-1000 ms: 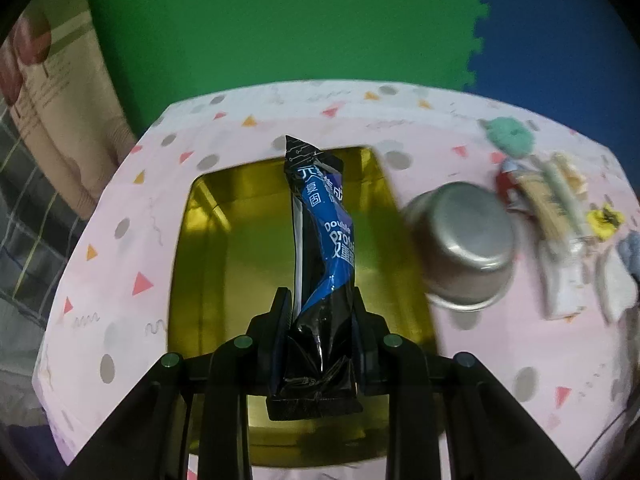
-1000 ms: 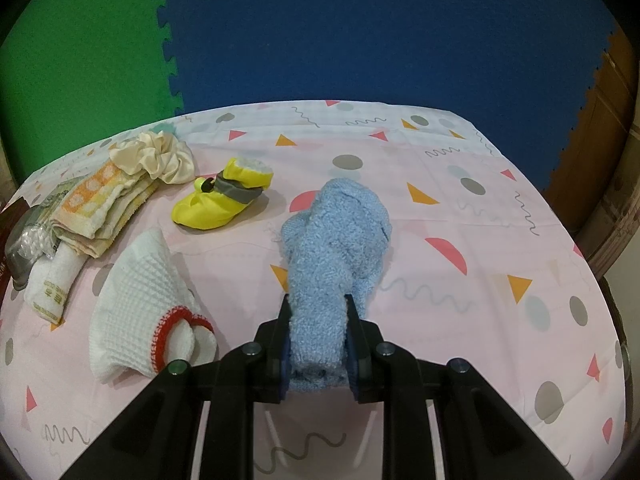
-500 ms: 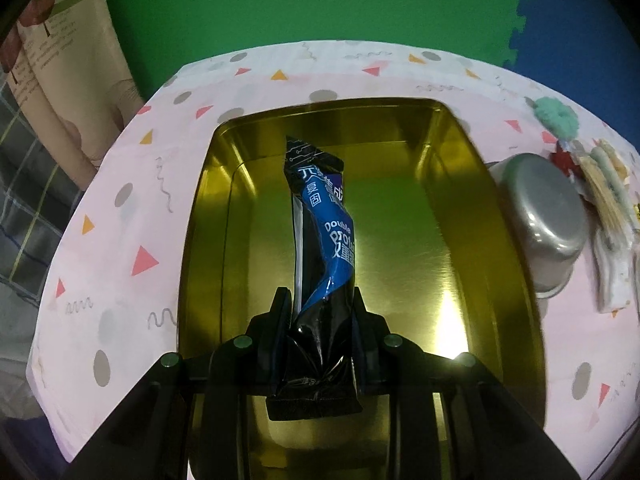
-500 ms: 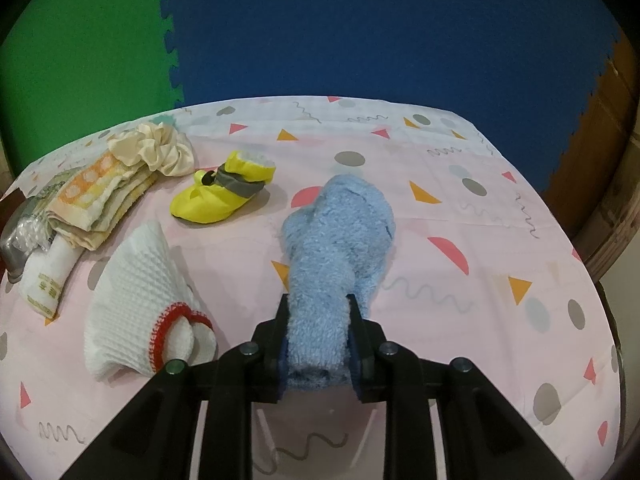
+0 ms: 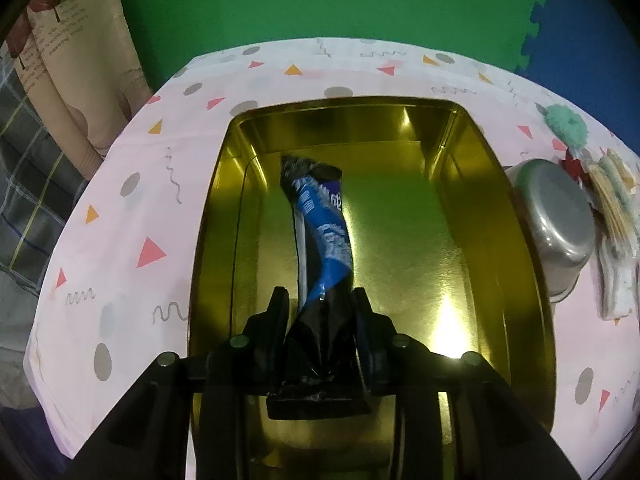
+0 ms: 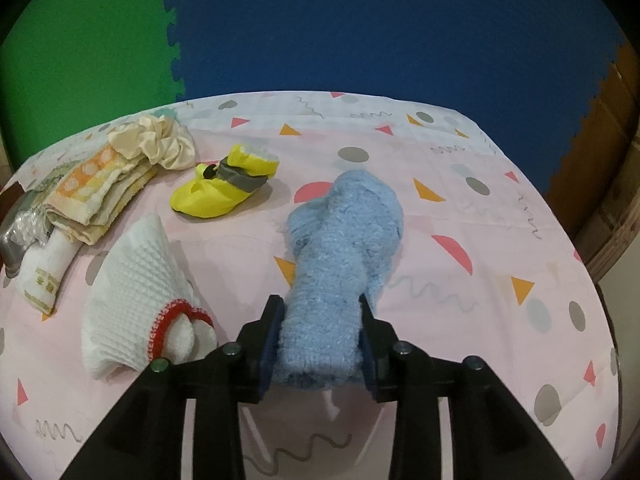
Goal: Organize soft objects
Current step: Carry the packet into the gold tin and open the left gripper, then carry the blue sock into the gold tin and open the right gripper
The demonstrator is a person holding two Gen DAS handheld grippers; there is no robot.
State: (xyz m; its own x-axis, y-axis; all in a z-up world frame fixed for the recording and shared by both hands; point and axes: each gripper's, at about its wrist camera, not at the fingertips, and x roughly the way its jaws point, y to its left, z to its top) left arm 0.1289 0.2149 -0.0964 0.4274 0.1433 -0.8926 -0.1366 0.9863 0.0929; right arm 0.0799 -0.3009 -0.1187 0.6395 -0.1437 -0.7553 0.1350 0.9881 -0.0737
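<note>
Over the gold metal tray (image 5: 520,240), my left tongs (image 5: 320,312) point steeply down with a blue-and-black snack packet (image 5: 324,240) standing between the fingers; the jaws are opening, and I see a sliver of gap on the left side of the wrapper while its crumpled black lower end sits against the right pad, so I call the grip let go; the packet's upper end leans away from me into the tray, over the shiny floor. The tray rests on a pink tablecloth (image 5: 132,208) printed with triangles and dots; just beside its right rim stands a steel pot (image 5: 560,216), and past that a stack of folded cloths (image 5: 616,208) and a teal scrunchie (image 5: 568,128).

On the right side of the same cloth, my right tongs (image 6: 322,312) hold a fluffy light-blue sock (image 6: 340,240); these jaws are opening too, yet the pile still fills the space and touches both pads; the far part of the sock lies on the table. To its left are a yellow baby bootie (image 6: 220,192), a white waffle cloth with a red edge (image 6: 136,280), a folded orange-dotted towel (image 6: 92,188) and a cream scrunchie (image 6: 156,144), all apart from the sock.
</note>
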